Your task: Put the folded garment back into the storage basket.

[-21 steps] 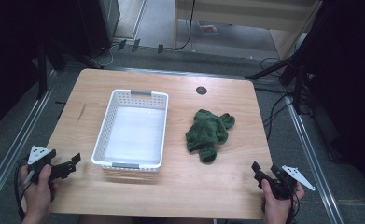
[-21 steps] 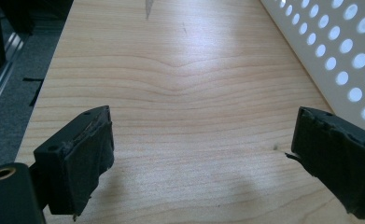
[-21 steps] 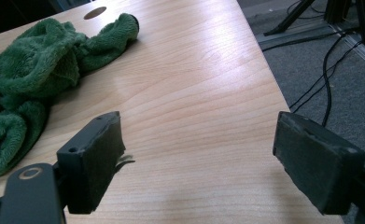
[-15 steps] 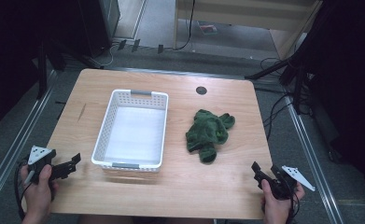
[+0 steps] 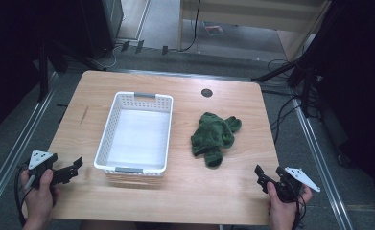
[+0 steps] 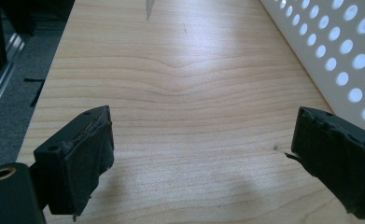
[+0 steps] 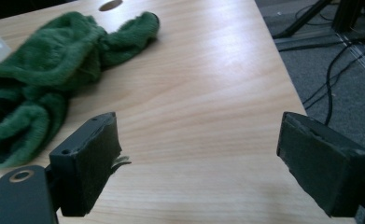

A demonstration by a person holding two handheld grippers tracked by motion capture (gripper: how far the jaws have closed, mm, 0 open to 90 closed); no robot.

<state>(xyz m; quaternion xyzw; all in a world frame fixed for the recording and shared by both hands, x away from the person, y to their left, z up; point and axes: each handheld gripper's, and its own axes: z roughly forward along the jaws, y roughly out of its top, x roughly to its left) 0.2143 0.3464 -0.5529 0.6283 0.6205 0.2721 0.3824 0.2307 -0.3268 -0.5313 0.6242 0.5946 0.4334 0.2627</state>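
A crumpled green fuzzy cloth (image 5: 215,137) lies on the wooden table, right of centre; the right gripper view has the cloth (image 7: 45,70) at its upper left, beyond the jaws. A white perforated basket (image 5: 116,115) stands empty left of centre, its side wall (image 6: 343,51) at the right edge of the left gripper view. My left gripper (image 5: 76,166) rests low at the near left corner, jaws wide apart over bare wood (image 6: 203,140). My right gripper (image 5: 260,173) sits at the near right corner, open and empty, apart from the cloth (image 7: 199,149).
The table (image 5: 185,191) has a round cable hole (image 5: 206,92) at its far edge. Metal rails (image 5: 12,153) run along both sides on the floor, with cables (image 5: 290,110) trailing at the right. A dark stand (image 5: 46,62) rises at far left.
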